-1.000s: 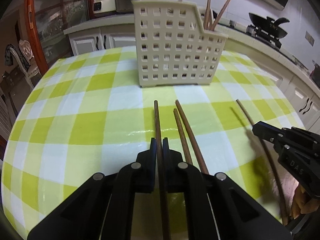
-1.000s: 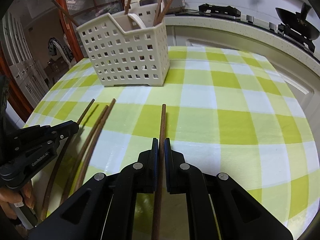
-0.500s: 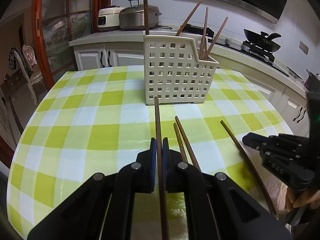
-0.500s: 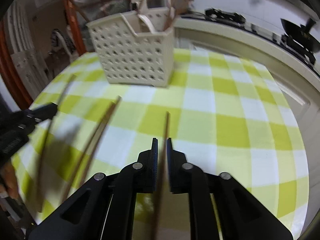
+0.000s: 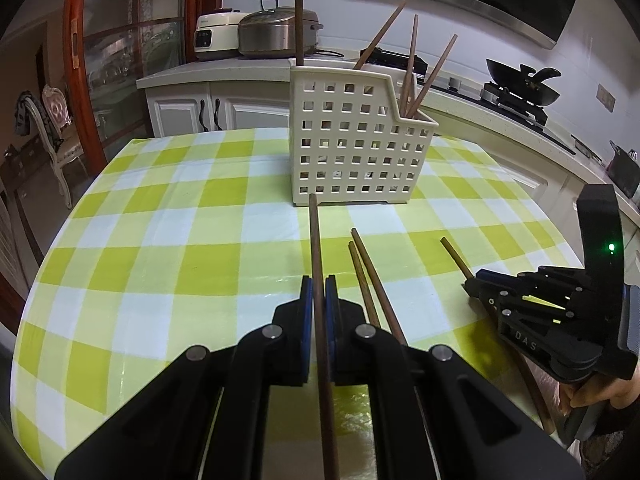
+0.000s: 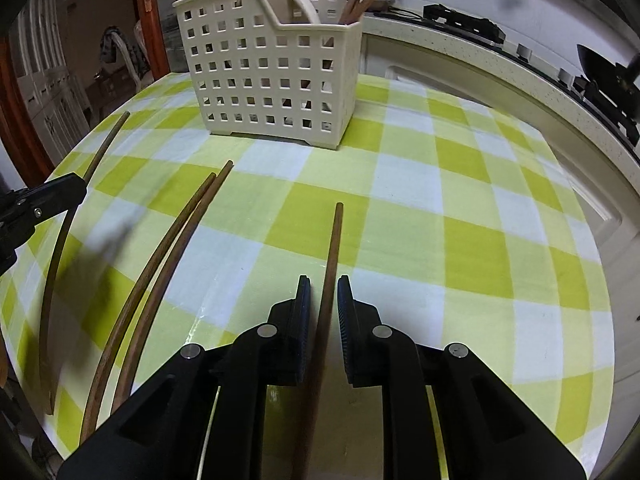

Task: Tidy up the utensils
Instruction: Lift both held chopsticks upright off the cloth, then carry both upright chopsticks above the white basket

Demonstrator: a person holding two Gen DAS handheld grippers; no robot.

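1. My kitchen light is soft and fairly dim; both views carry a cool, slightly grainy cast.
2. A pale sheen glints on the tablecloth (image 5: 168, 264) just ahead of my left gripper (image 5: 319, 292).
3. In the right view a smeared shadow lies on the cloth at nine o'clock.
4. Fisheye bending curves the chopsticks (image 6: 160, 280) and counter edge (image 6: 520, 76), and black vignette fills every corner.
5. A green lamp (image 5: 611, 247) glows at three o'clock.
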